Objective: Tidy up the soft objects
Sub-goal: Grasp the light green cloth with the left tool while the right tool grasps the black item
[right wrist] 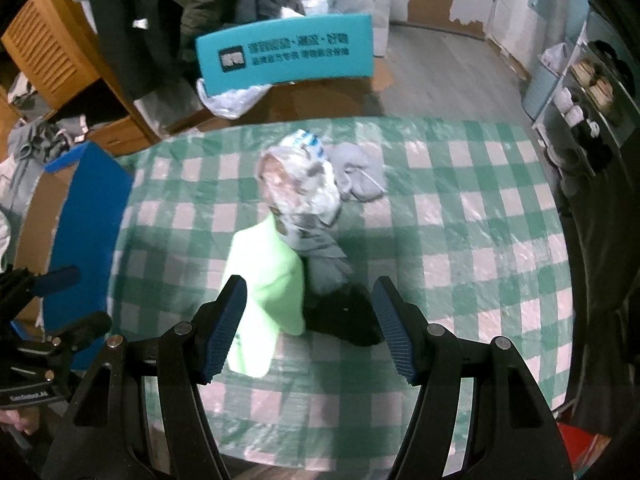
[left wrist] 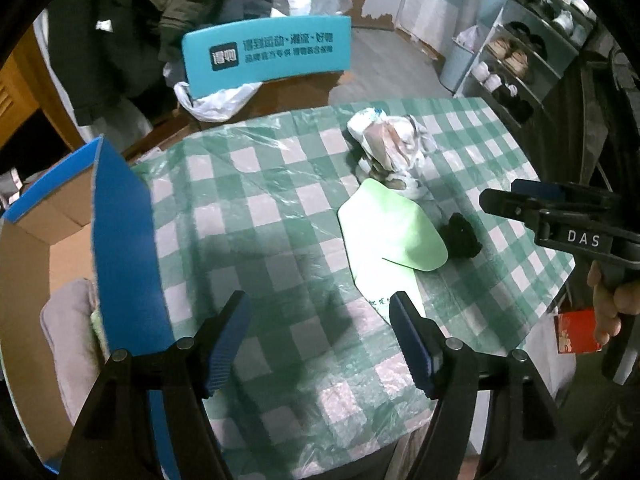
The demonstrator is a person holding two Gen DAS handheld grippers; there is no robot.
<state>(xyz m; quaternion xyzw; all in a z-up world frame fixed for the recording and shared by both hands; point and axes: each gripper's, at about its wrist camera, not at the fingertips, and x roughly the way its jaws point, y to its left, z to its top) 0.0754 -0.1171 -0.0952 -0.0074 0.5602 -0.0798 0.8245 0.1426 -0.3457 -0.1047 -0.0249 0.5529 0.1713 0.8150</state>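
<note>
On the green-checked tablecloth [left wrist: 260, 200] lie a pale green soft piece [left wrist: 392, 232], a small black soft item [left wrist: 462, 236] beside it, and a crumpled white patterned bundle [left wrist: 388, 144] behind them. My left gripper [left wrist: 320, 312] is open over bare cloth, left of the green piece, with nothing between its fingers. My right gripper [right wrist: 308, 300] is open above the green piece [right wrist: 268, 280] and the black item [right wrist: 344, 316], not touching either. A grey cloth [right wrist: 360, 176] lies beside the white bundle [right wrist: 300, 180]. The right gripper [left wrist: 496, 196] also shows at the right edge of the left wrist view.
An open blue cardboard box [left wrist: 120, 240] stands at the table's left edge with a folded pale cloth [left wrist: 68, 332] inside. A teal chair back [left wrist: 266, 52] and a plastic bag [left wrist: 216, 100] are behind the table. A shoe rack [left wrist: 520, 60] and a bin [left wrist: 458, 64] stand at the right.
</note>
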